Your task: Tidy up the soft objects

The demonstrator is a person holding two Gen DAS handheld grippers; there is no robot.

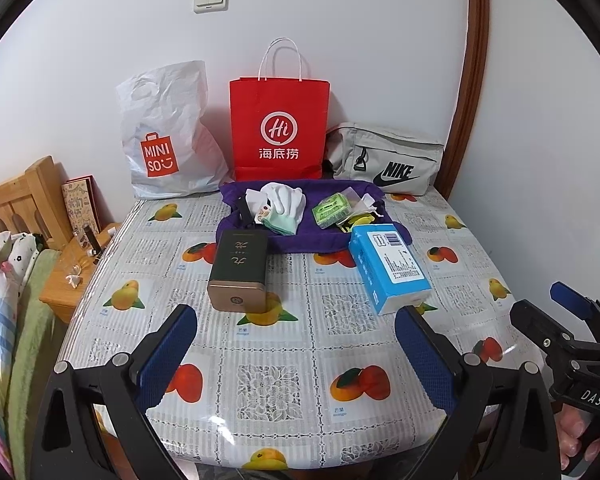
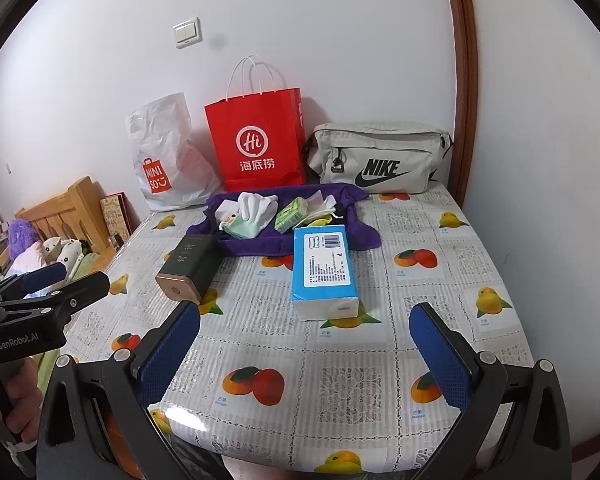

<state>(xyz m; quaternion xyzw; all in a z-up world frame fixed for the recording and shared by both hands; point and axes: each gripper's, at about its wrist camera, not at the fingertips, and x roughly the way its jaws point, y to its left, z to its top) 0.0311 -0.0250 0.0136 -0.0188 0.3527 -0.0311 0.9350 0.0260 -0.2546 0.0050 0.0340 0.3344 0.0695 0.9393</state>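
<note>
Fruit-print desk (image 1: 300, 380): both grippers' fingers apart, empty, short of the tissue pack (image 2: 324, 264); approach its long sides squarely, squeezing lightly.

Glossy plastic tablecloth (image 1: 284, 360) reflecting light over table; purple cloth (image 1: 312, 236) looking soft, matt; red paper bag (image 1: 279, 128) showing smooth finish; tissue pack (image 1: 388, 268) shining in plastic wrap; Miniso bag (image 1: 168, 132) crinkling, thin plastic.
</note>
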